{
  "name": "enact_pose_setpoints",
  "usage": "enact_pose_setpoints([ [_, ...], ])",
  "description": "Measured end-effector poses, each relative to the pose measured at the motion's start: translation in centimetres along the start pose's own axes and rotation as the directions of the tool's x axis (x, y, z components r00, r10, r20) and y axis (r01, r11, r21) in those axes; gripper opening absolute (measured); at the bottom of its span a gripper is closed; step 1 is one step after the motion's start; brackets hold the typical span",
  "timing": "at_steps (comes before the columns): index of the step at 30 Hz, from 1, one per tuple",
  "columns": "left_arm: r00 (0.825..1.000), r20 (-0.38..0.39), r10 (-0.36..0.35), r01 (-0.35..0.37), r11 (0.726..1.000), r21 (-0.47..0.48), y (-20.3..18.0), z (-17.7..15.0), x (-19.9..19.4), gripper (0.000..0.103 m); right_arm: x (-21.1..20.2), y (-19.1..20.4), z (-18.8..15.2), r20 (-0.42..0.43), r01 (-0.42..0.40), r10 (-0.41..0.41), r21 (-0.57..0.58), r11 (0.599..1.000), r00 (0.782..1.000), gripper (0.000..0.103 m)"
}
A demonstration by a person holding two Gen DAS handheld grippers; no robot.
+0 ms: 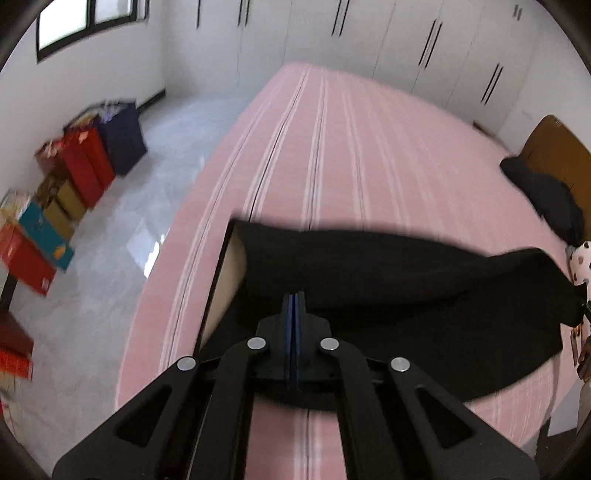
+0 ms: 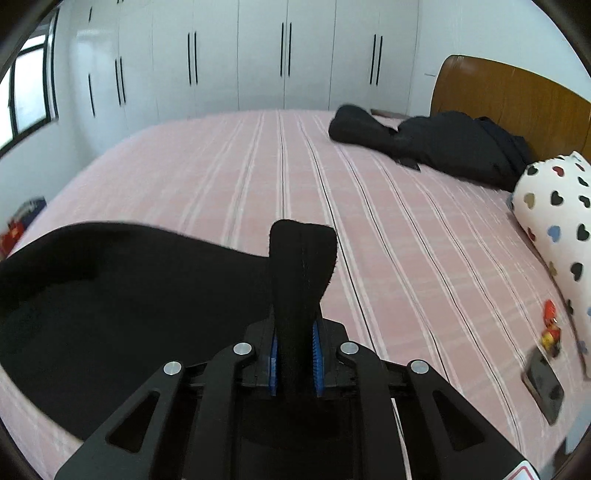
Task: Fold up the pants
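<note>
The black pants (image 1: 388, 280) hang stretched between the two grippers above a bed (image 1: 332, 155) covered in a pink striped sheet, with the lower part of the cloth resting on the sheet near the bed's near edge.

In the left wrist view the left gripper (image 1: 294, 299) has its fingers (image 1: 300, 306) pressed fully together, blue pads meeting with no gap. The black cloth lies right in front of and under the tips, but whether a thin edge of it is pinched between them cannot be told — the picture is blurred there. The fabric runs from this gripper off to the right of the view, where it narrows toward the other hand.

In the right wrist view the right gripper (image 2: 295, 332) is clamped on the pants: a folded strip of black cloth stands up between the two blue pads and flops over at the top, past the fingertips. From it the rest of the cloth sags away to the left of the view in a broad, dark sheet.

Farther up the bed, by the brown wooden headboard (image 2: 517, 96), lies a heap of dark clothing (image 2: 436, 144). A white pillow (image 2: 554, 221) with coloured hearts sits at the right edge, and near it a small red toy (image 2: 549, 325) and a dark flat phone-like thing (image 2: 543, 384). White wardrobe doors (image 2: 258, 55) line the far wall; red and blue boxes (image 1: 85, 166) stand on the pale floor beside the bed — under a window (image 1: 85, 22).
</note>
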State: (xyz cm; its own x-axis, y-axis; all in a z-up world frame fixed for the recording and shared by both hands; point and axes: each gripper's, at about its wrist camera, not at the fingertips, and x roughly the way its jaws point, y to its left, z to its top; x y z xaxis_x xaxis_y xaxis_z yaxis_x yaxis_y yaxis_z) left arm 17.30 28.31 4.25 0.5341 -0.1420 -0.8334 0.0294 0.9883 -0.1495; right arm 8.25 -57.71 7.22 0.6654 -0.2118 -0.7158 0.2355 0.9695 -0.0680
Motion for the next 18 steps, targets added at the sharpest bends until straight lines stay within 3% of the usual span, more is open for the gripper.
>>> enact_pose_setpoints([
  [3,0.998,-0.034,0.054,-0.055,0.998,-0.042,1.9,-3.5,1.1,0.000,0.5,-0.3,-2.9,-0.060,0.016,-0.017,-0.004,1.000,0.998,0.016],
  [5,0.998,-0.061,0.023,-0.029,0.994,-0.107,2.8,-5.2,1.9,0.000,1.0,-0.4,-4.2,-0.096,0.051,-0.051,-0.008,0.999,0.994,0.022],
  [7,0.998,-0.047,-0.041,0.028,0.969,-0.247,3.8,-6.1,2.2,0.007,0.6,-0.6,-5.2,-0.094,0.102,-0.101,0.005,0.995,0.990,0.035],
  [9,0.994,-0.025,-0.105,0.090,0.933,-0.348,4.1,-5.7,2.9,0.028,-0.9,-1.3,-5.9,-0.066,0.126,-0.123,0.057,0.990,0.990,0.045],
  [10,0.990,0.001,-0.140,0.128,0.905,-0.407,4.2,-5.1,3.4,0.051,-1.6,-1.4,-6.2,-0.053,0.121,-0.117,0.082,0.989,0.992,0.046],
  [11,0.987,0.028,-0.161,0.156,0.876,-0.456,4.0,-4.5,3.9,0.062,-2.4,-1.7,-6.5,-0.042,0.111,-0.107,0.112,0.987,0.993,0.047],
  [13,0.976,0.047,-0.213,0.207,0.838,-0.504,3.6,-3.3,5.2,0.063,-3.7,-2.0,-7.2,-0.032,0.069,-0.064,0.175,0.982,0.997,0.047],
  [16,0.956,-0.008,-0.292,0.240,0.801,-0.548,2.2,-1.6,8.9,0.071,-5.6,-1.3,-8.3,-0.021,0.031,-0.027,0.214,0.976,0.999,0.051],
  [18,0.943,-0.068,-0.327,0.231,0.785,-0.574,1.5,-1.4,10.9,0.061,-6.5,-0.8,-9.4,-0.020,-0.002,0.007,0.245,0.969,1.000,0.056],
])
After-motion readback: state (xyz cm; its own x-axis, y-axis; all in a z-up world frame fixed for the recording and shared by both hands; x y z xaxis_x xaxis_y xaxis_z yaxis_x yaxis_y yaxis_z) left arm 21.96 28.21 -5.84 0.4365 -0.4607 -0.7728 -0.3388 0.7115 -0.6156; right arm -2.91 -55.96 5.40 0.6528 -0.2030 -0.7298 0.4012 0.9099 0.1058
